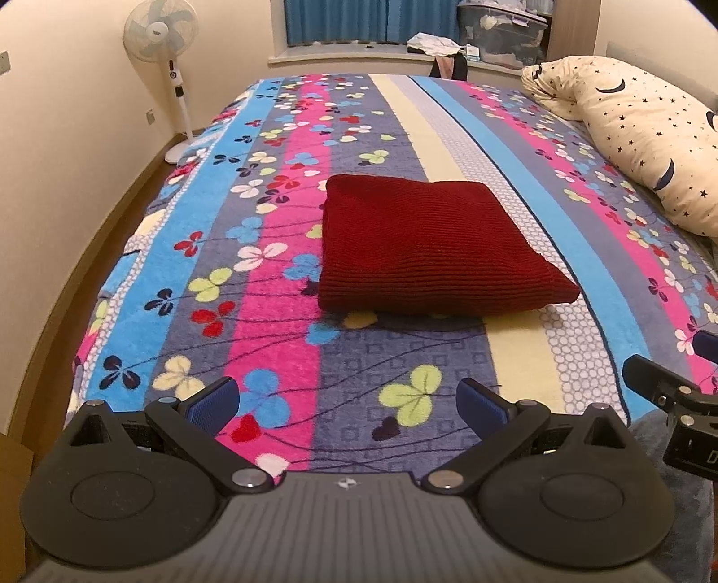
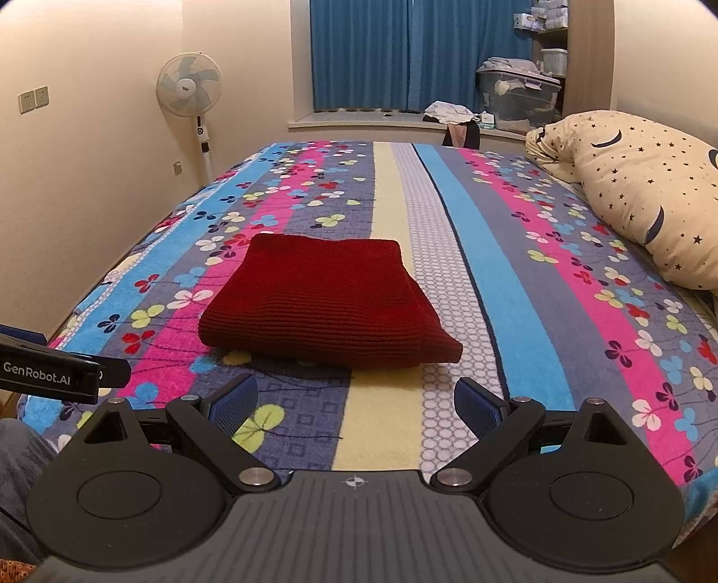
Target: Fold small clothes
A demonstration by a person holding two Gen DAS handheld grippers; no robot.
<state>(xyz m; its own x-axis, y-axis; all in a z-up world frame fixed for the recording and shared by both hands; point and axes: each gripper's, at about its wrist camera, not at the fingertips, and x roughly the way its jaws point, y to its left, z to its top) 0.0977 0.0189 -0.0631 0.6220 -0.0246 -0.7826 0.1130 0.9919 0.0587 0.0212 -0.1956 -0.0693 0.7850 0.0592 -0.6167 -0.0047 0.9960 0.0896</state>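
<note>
Sweater (image 1: 431,242): dark red ribbed knit, folded into a thick rectangle, lying flat near the middle of the bed, ahead of both my grippers and touching neither.
Around it: I see the striped clover blanket (image 1: 278,314) under everything; a star-and-moon pillow (image 1: 646,134) well off to the right; a standing fan (image 1: 162,40) by the left wall; blue curtains (image 2: 395,54) and a cluttered sill with a clear storage bin (image 2: 516,98) at the far end.
In the way: nothing lies between my fingers and the sweater, only bare blanket.
Sweater surface: smooth on top, edges roughly square, near edge rounded and bulky, right corner reaching onto the dotted stripe.
Left gripper (image 1: 348,403): fingers spread wide, holding nothing, just above the blanket's near edge.
Right gripper (image 2: 356,406): likewise spread and empty, beside the left one.
</note>
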